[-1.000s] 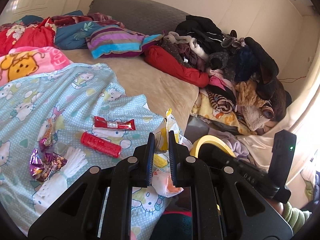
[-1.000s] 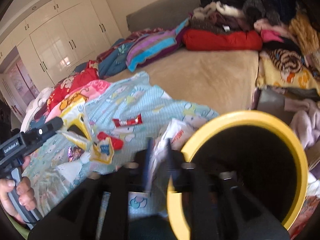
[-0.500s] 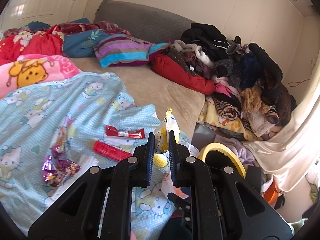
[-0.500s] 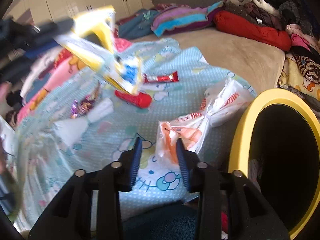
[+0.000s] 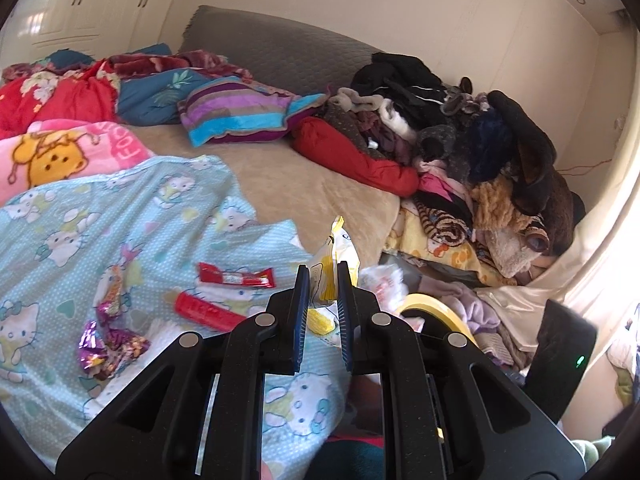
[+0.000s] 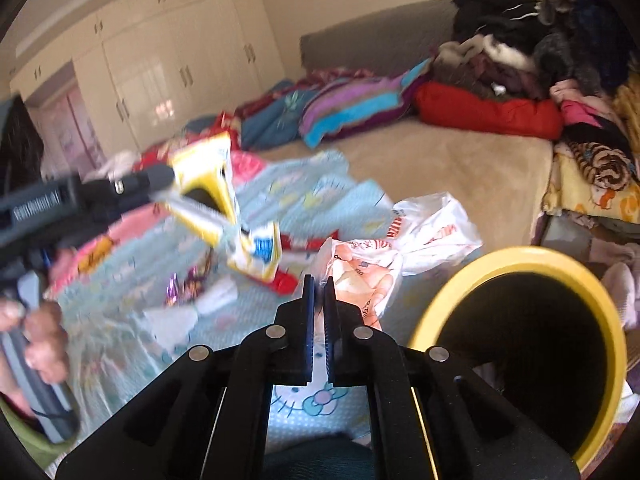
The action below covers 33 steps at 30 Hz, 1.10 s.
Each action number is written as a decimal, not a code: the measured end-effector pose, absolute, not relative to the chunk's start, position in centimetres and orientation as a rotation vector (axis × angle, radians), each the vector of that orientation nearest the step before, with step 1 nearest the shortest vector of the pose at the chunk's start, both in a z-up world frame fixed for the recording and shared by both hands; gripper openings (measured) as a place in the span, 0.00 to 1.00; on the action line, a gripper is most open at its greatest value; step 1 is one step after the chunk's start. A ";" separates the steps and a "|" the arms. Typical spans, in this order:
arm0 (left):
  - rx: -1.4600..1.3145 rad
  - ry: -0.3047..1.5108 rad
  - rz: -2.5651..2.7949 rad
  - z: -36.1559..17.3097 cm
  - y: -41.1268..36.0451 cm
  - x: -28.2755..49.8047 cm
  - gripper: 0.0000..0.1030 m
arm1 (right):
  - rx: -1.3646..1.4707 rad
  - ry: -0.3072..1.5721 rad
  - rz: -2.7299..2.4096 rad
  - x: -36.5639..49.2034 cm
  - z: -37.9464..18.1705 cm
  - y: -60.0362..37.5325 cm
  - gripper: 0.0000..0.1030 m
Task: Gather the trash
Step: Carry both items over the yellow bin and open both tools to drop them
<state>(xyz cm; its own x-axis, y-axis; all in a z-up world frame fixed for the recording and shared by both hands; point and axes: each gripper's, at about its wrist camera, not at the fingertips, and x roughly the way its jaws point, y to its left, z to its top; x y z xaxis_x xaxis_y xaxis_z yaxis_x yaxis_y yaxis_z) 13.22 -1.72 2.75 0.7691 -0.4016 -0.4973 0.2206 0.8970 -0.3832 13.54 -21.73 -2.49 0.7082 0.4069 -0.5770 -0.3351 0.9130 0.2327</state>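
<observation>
My left gripper (image 5: 323, 280) is shut on a yellow and white snack packet (image 5: 338, 252) and holds it above the bed; the same packet (image 6: 224, 204) shows blurred in the right wrist view. My right gripper (image 6: 319, 286) is shut on a corner of a white and orange plastic bag (image 6: 384, 256) that lies on the blue cartoon sheet (image 6: 288, 396). The yellow-rimmed bin (image 6: 520, 352) stands at the bed's right edge, right of that gripper; its rim (image 5: 436, 308) peeks out in the left wrist view. A red wrapper (image 5: 236, 278), a red tube (image 5: 208, 312) and purple foil wrappers (image 5: 108, 344) lie on the sheet.
A heap of clothes (image 5: 460, 120) fills the right side of the bed, with a striped pillow (image 5: 240, 112) and blankets (image 5: 60, 152) at the back left. White wardrobes (image 6: 160, 72) stand behind. A white tissue (image 6: 180, 316) lies on the sheet.
My right gripper has closed onto the plastic bag's corner. My left gripper has carried the yellow packet lower and toward the right.
</observation>
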 end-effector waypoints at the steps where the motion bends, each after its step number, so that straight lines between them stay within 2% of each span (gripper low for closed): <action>1: -0.310 0.604 -0.350 2.9 -2.2 13.2 0.09 | 0.124 0.657 0.403 13.4 -2.0 -22.5 0.04; 9: -0.278 0.614 -0.430 3.2 -6.0 13.2 0.08 | 0.180 0.641 0.333 12.5 -0.2 -27.9 0.04; 33: -0.153 0.728 -0.581 -0.8 -15.7 11.7 0.09 | 0.158 0.727 0.312 10.0 -1.5 -36.7 0.04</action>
<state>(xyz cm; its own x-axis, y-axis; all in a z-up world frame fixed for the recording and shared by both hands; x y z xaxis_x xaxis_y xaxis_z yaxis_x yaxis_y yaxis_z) 11.70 -15.71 -0.85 0.5975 -0.5499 -0.5836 0.4462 0.8327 -0.3278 10.02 -36.70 -1.51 0.7040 0.3333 -0.6271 -0.2248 0.9422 0.2484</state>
